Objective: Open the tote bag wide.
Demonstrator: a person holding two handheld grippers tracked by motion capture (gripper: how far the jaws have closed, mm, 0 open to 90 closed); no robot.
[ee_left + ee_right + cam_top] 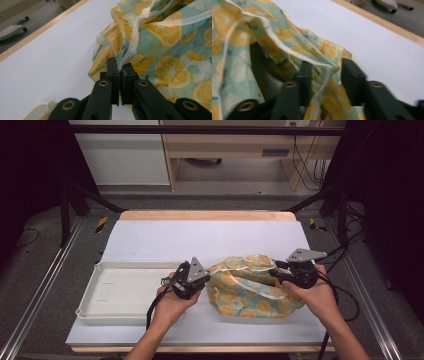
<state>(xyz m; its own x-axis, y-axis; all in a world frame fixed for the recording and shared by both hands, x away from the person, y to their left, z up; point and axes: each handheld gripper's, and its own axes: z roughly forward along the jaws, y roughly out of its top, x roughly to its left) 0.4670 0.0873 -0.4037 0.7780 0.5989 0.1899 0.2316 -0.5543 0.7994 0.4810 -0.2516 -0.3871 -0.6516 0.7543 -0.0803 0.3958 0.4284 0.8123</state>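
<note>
Left claw [119, 72] pinched tight on a fold at the near-left edge of the lemon-print bag [252, 285]; in the left gripper view the two black jaws stand nearly together with cloth and a pale trim strip squeezed between them. Left hand [172, 302] comes in from the bottom edge, forearm angled up and rightward, fingers wrapped around the gripper body, grey three-cornered plate tilted toward the bag.

Right claw [325, 75] spread part way. Its jaws stand apart in the right gripper view, with a pale edge of the bag and folds of printed cloth lying loosely between them. That view is blurred, so whether either pad presses the cloth cannot be told; it looks slack. Right hand [312, 292] sits at the bag's far-right end, wrist bent inward, claw pointing left toward the cloth, cable trailing off to the right.

Bag: crumpled, teal with yellow lemon slices, lying on the white worktop [200, 240] between the two hands, right of centre and toward the near edge. It is bunched higher at the left, where the grip holds it.

White tray [100, 312] rests on the worktop to the left of the left hand, near the front left corner, apart from the bag.
</note>
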